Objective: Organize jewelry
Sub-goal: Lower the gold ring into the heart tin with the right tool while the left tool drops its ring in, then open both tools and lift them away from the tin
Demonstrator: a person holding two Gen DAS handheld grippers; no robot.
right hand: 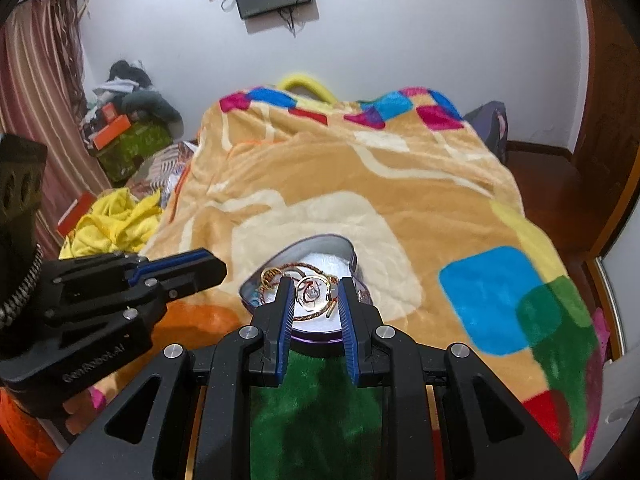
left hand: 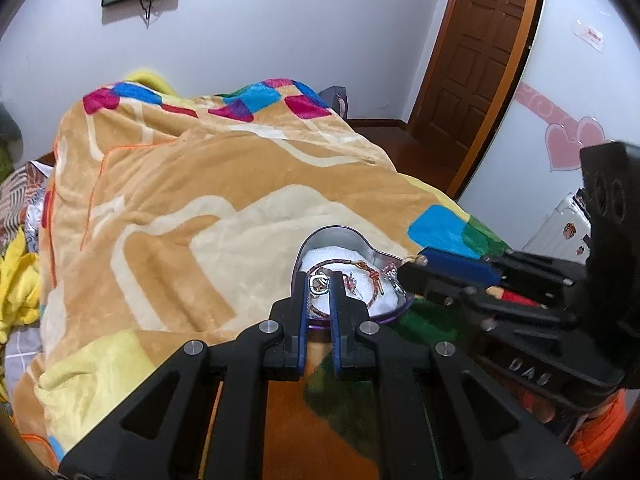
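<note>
A heart-shaped metal tin [left hand: 338, 236] with a white lining lies on the blanket; it also shows in the right wrist view [right hand: 320, 245]. Inside it lie a red braided bracelet [left hand: 370, 296], a silver square ring [left hand: 319, 284] and other small pieces, including a gold chain [right hand: 269, 276] and a round pendant [right hand: 310, 290]. My left gripper [left hand: 320, 280] hovers over the tin's near edge, jaws a little apart around the silver ring. My right gripper [right hand: 315, 286] is open over the tin, holding nothing. Each gripper shows in the other's view.
The tin sits on a thick orange-and-cream blanket [left hand: 180, 200] with coloured squares covering the bed. Yellow clothes [right hand: 112, 224] and boxes lie left of the bed. A wooden door [left hand: 480, 52] and a white suitcase [left hand: 560, 228] are to the right.
</note>
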